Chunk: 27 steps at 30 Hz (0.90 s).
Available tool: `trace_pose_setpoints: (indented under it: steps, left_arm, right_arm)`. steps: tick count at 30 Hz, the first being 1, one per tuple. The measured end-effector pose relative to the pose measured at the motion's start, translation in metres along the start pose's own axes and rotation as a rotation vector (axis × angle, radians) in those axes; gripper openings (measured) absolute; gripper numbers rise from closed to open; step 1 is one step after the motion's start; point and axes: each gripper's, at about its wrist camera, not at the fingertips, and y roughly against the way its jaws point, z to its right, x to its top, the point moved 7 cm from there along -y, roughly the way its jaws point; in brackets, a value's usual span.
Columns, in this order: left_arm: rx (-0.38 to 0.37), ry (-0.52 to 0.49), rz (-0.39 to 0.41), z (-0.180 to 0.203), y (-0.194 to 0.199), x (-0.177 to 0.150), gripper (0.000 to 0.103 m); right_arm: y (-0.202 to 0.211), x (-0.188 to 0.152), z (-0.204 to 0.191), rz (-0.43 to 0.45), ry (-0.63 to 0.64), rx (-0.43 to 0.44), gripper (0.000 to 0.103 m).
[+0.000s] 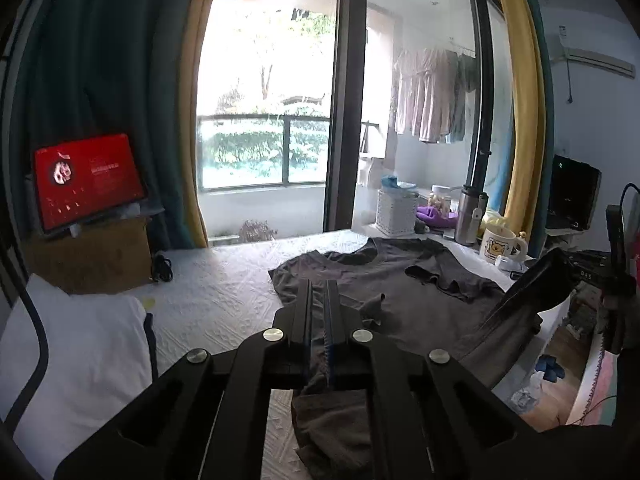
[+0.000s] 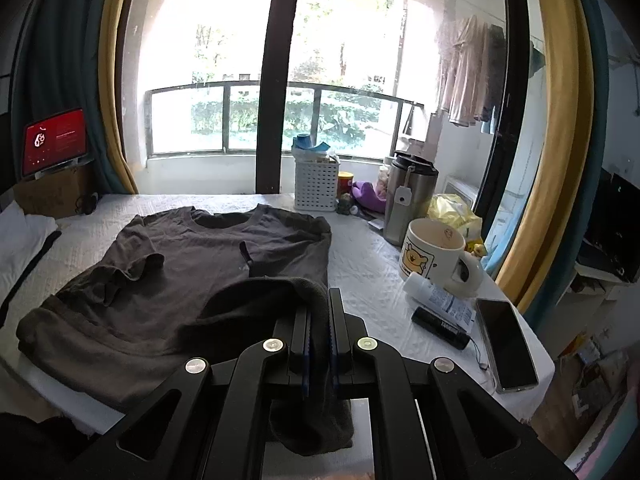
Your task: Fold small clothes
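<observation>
1. At the bottom centre of the left wrist view, the left gripper (image 1: 319,292) is seen with its two black fingers pressed together; a fold of the dark grey T-shirt (image 1: 400,284) is pinched between them, and loose cloth hangs below the jaws at the lower edge of the frame.
2. At the bottom centre of the right wrist view, the right gripper (image 2: 320,308) is likewise closed, with the shirt's hem clamped between the fingers and draped over the left finger in a raised arch.
3. In the left wrist view, the right gripper (image 1: 532,284) is also visible at the right edge, lifting a corner of the shirt off the surface.
4. Beyond the grippers, the T-shirt (image 2: 192,264) is spread on a white quilted bed cover (image 2: 368,264), neckline towards the window, its near edge lifted and both sleeves folded inward.
5. To the right of the shirt in the right wrist view, a phone (image 2: 506,344), a small white bottle (image 2: 436,296) and a bear-printed mug (image 2: 436,254) are lying close together.
6. Farther back, a steel flask (image 2: 410,196) and a white basket (image 2: 316,184) are placed near the window.
7. At the left edge, a red-lit screen (image 2: 54,146) is propped on a cardboard box.
8. A glass balcony door (image 2: 276,76) fills the background.
</observation>
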Motion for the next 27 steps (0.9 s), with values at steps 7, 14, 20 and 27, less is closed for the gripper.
trace_pose_setpoints:
  steps: [7,14,20,27]
  left_arm:
    - [-0.058,0.053,-0.351,0.005,-0.056,-0.078,0.022]
    - [-0.056,0.124,-0.468,0.007,-0.059,-0.134,0.071]
    - [-0.062,0.098,-0.457,0.008,-0.072,-0.143,0.013]
    - [-0.065,0.033,-0.293,0.021,-0.044,-0.091,0.003]
  right_arm:
    - [-0.014,-0.02,0.001,-0.05,-0.019,0.006,0.006]
    - [-0.013,-0.033,0.009,-0.072,-0.041,-0.002,0.006]
    - [-0.012,-0.036,0.006,-0.078,-0.038,0.008,0.006]
    - [-0.01,-0.023,0.0,-0.051,-0.011,0.015,0.006]
